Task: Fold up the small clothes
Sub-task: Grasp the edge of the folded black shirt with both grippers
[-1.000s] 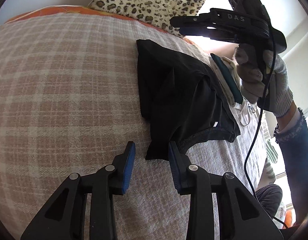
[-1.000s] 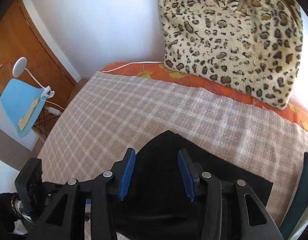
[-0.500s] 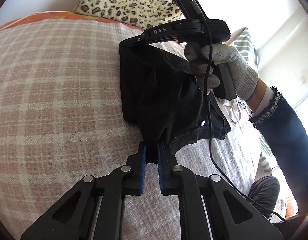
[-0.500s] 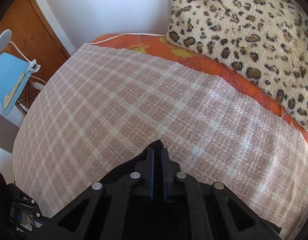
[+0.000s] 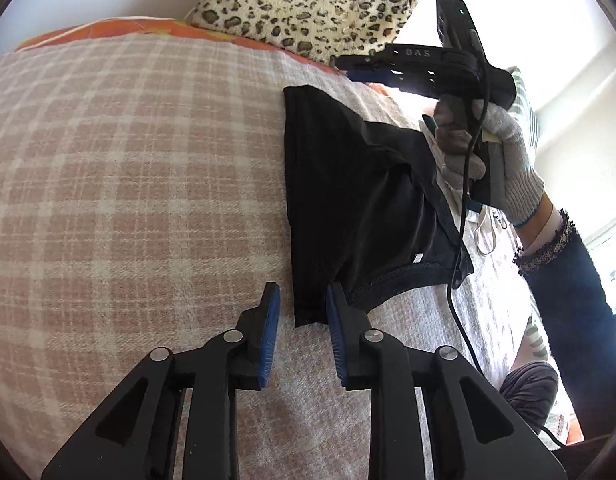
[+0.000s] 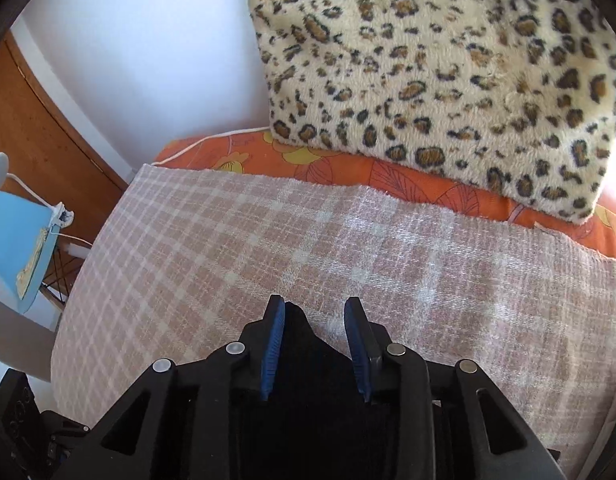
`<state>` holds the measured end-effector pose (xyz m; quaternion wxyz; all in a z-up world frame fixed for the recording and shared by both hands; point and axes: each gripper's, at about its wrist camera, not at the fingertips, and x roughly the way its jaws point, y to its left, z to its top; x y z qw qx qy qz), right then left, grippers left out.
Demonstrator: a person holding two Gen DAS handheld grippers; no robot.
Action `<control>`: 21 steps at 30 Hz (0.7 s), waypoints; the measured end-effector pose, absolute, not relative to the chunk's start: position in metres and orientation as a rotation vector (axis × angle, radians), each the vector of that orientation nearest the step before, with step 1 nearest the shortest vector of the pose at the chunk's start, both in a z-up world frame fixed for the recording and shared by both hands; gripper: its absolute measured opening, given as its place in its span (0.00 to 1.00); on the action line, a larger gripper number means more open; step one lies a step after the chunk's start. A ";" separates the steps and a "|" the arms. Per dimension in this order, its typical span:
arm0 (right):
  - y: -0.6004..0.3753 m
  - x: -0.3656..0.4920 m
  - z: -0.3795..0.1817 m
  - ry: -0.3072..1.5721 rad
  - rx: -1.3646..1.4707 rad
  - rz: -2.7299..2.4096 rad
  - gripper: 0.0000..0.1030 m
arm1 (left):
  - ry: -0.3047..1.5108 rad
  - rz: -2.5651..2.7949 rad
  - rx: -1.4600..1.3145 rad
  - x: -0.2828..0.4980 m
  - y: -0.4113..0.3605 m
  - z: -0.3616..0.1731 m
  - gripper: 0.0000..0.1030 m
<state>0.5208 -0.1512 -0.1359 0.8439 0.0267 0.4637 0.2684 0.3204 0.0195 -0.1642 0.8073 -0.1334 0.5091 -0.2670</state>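
Release step: both my grippers (image 5: 302,312) (image 6: 313,330) have just been opening, jaws apart, gripping nothing. Black garment (image 5: 355,200) lies folded on the plaid blanket (image 5: 128,180), corners between the jaws. Next, probably regrip for another fold.

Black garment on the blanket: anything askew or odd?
Yes. The black garment lies unevenly folded on the plaid blanket: its top layer is bunched, the waistband curls out at the near edge, and one corner pokes out beside the left claw.
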 end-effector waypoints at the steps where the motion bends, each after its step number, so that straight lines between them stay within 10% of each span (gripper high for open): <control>1: -0.168 0.513 -0.127 0.953 0.091 0.553 0.35 | 1.072 -0.579 -0.300 0.324 0.022 -0.159 0.36; 21: -0.315 0.446 -0.186 0.924 0.433 0.429 0.67 | 1.063 -0.550 -0.494 0.480 -0.007 -0.188 0.52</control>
